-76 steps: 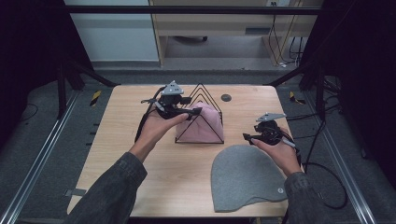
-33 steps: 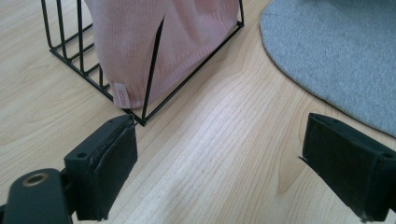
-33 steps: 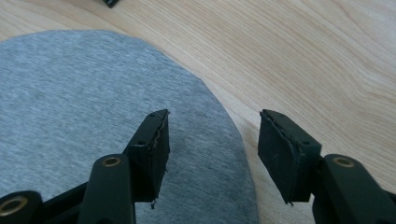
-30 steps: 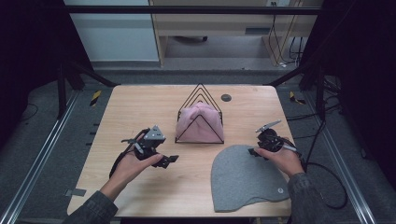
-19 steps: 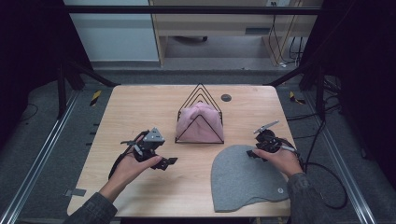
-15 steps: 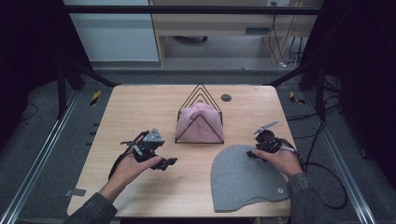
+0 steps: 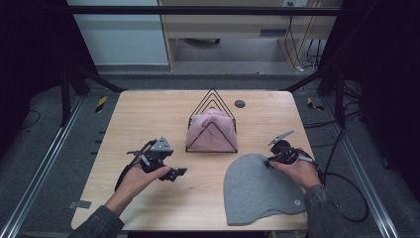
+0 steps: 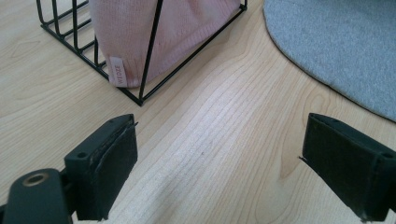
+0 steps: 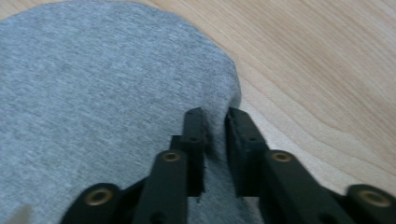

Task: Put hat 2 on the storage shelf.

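Wood table (image 7: 148, 114) w/ light top. Black wire rack (image 7: 212, 124) stands on it btwn the two tongs but farther back, w/ a pink hat (image 7: 208, 130) inside; a small dark round thing (image 7: 239, 103) sits past the rack. Grey hat (image 7: 260, 191) lies flat right under the right tongs (image 7: 270, 161), well apart from the left tongs (image 7: 176, 173).

A wooden table (image 7: 148, 114) stands on grey floor (image 7: 44, 148), dark frames around.
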### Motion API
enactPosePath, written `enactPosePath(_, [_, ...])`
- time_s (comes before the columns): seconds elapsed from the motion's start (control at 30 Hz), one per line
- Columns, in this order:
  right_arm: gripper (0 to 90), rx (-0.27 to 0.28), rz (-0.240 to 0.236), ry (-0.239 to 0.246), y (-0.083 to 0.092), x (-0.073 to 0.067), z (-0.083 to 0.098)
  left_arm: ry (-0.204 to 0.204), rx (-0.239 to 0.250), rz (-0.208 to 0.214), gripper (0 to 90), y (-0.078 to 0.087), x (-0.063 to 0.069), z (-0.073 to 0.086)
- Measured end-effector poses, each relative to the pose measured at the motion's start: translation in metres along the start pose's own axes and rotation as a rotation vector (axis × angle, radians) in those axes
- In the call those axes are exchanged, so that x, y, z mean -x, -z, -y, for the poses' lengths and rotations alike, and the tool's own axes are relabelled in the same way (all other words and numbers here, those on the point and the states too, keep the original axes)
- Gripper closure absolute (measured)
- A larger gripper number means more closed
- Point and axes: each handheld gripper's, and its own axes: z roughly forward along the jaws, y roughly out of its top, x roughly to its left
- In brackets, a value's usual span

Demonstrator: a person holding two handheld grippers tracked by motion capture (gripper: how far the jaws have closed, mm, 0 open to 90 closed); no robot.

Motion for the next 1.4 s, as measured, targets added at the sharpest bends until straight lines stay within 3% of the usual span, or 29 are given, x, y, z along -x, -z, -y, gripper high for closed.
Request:
enactPosePath(0.07, [84.6, 0.006, -0.016, 0.004, 0.0, -0.001, 0.001, 0.005, 0.0, 0.006, 10.0, 0.0, 0.0, 0.002])
enactPosePath(0.17, [85.4, 0.016, -0.017, 0.009, 0.002, -0.002, 0.001, 0.006, 0.001, 0.009, 9.9, 0.0, 0.0, 0.003])
enactPosePath(0.33, [85.7, 0.076, -0.029, 0.028, 0.015, -0.009, -0.002, 0.019, 0.0, 0.02, 8.9, 0.0, -0.002, 0.007])
enactPosePath(0.67, [85.9, 0.198, -0.048, 0.12, 0.043, -0.039, -0.015, 0.021, -0.012, 0.055, 8.6, 0.0, 0.001, 0.01])
enactPosePath(0.73, [85.9, 0.229, -0.057, 0.151, 0.052, -0.051, -0.02, 0.02, -0.015, 0.06, 8.6, 0.0, 0.002, 0.012])
enactPosePath(0.8, [86.0, 0.238, -0.06, 0.161, 0.054, -0.054, -0.021, 0.024, -0.016, 0.068, 8.6, -0.001, 0.002, 0.013])
enactPosePath(0.97, [86.0, 0.282, -0.084, 0.228, 0.073, -0.077, -0.032, 0.016, -0.016, 0.079, 8.8, 0.001, 0.004, 0.014])
enactPosePath(1.4, [86.0, 0.357, -0.12, 0.321, 0.105, -0.11, -0.058, 0.016, -0.013, 0.106, 9.7, 0.009, 0.008, 0.013])
